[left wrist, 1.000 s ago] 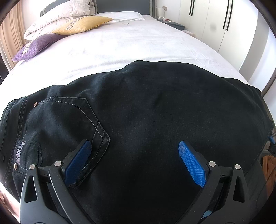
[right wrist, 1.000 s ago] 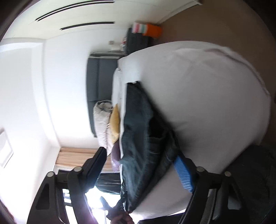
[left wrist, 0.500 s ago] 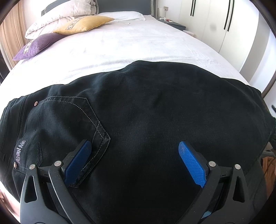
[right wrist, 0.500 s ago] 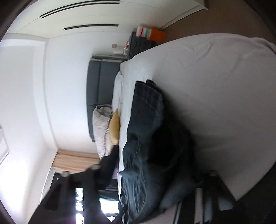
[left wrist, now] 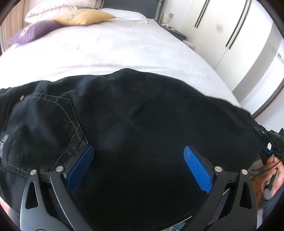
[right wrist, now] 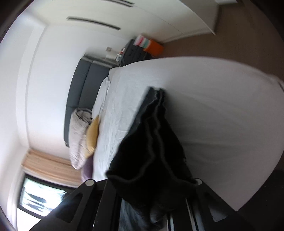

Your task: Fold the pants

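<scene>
Black pants [left wrist: 134, 115] lie folded lengthwise across the near part of a white bed [left wrist: 113, 48], waistband and back pocket [left wrist: 53, 117] at the left. My left gripper [left wrist: 138, 160] is open, low over the pants, its blue pads apart and holding nothing. In the right wrist view the leg end of the pants [right wrist: 152, 142] bunches up between the fingers of my right gripper [right wrist: 152, 188]; the fingertips are hidden under the cloth. The right gripper also shows at the pants' right end in the left wrist view [left wrist: 269, 142].
Purple [left wrist: 35, 32] and yellow [left wrist: 83, 16] pillows lie at the head of the bed by a grey headboard [right wrist: 79, 92]. White wardrobes [left wrist: 239, 35] stand to the right. A nightstand [right wrist: 134, 51] and an orange box [right wrist: 154, 48] stand beside the bed.
My right gripper has closed in on the leg end and the cloth has bunched up and lifted between its fingers. The left gripper has barely moved.
</scene>
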Available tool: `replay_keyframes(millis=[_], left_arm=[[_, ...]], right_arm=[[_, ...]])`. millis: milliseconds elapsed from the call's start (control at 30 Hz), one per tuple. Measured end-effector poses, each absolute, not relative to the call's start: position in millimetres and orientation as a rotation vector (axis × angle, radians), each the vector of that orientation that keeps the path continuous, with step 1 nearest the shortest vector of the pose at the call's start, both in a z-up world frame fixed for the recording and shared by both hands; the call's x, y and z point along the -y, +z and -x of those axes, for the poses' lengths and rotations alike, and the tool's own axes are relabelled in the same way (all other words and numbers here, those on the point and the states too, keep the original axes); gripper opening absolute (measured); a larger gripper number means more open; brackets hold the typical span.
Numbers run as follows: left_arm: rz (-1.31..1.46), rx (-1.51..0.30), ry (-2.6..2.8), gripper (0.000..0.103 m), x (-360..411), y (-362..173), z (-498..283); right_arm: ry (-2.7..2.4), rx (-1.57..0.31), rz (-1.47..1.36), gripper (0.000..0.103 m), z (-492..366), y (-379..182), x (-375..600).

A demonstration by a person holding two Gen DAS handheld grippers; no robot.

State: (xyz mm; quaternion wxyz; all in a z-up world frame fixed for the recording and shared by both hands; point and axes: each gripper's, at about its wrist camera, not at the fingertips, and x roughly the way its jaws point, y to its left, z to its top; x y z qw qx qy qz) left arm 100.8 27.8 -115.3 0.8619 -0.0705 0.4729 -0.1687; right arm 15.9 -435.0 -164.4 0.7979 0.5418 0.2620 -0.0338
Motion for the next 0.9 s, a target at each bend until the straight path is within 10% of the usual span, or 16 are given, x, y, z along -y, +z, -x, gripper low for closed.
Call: replay_keyframes(millis=[367, 900], left_arm=[[0.412, -1.023, -0.455, 0.102, -52.6, -109.3, -118.2], [0.696, -1.225, -0.675, 0.103, -24.4, -117.0, -159.1]], right_arm=[[0.096, -0.737, 0.271, 0.007, -70.7, -111.7, 134.9], [0.059, -0.665, 0.429, 0.006, -49.2, -127.7, 107.6]])
